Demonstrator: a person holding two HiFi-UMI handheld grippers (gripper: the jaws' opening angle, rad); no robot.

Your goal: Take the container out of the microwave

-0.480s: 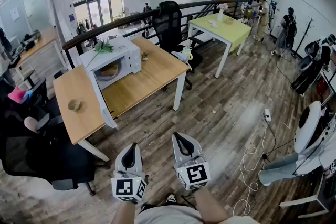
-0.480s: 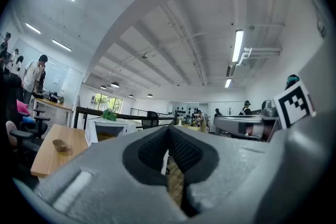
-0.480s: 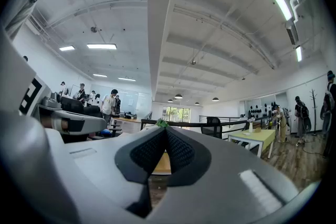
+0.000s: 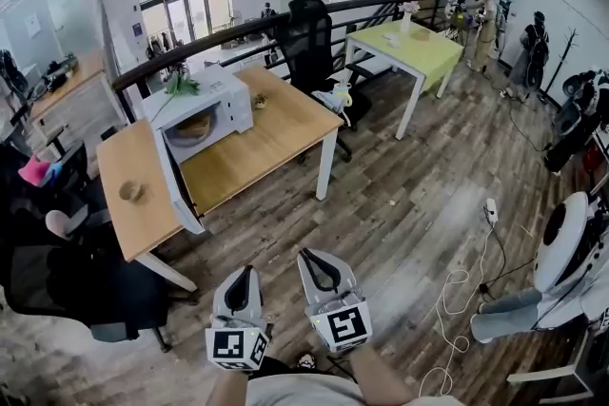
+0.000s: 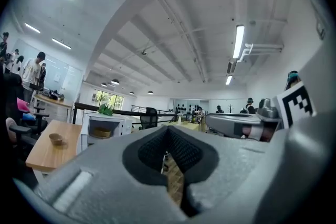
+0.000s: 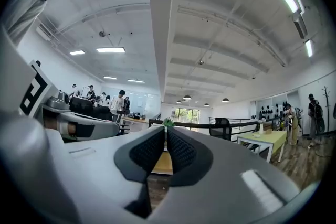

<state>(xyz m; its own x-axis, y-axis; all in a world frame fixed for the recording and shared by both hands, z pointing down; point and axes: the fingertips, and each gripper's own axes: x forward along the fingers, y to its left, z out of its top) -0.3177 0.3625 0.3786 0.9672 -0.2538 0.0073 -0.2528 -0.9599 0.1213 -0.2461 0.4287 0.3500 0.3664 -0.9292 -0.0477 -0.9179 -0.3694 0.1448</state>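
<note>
The left claw (image 5: 167,136) is clenched: its dark ribbed pads meet at the tips with nothing caught between them, and only a sliver of wooden floor shows through the slit lower down. The right claw (image 6: 165,134) is likewise pressed shut and empty, with a strip of the desk (image 6: 163,162) visible in the gap behind its tips. In the head view, the left claw (image 4: 243,273) and the right claw (image 4: 310,256) hang side by side, close together, low over the plank floor (image 4: 409,204) and well apart from the desk (image 4: 257,157). Both point toward it.

On that desk stands the white microwave (image 4: 205,105) with its door (image 4: 176,190) swung wide open. The container (image 4: 193,128), a brown bowl-like dish, sits inside the microwave cavity, touched by neither claw. A green plant (image 4: 181,83) rests on the microwave's top, and a small bowl (image 4: 130,191) sits on the desk left of the door.
</note>
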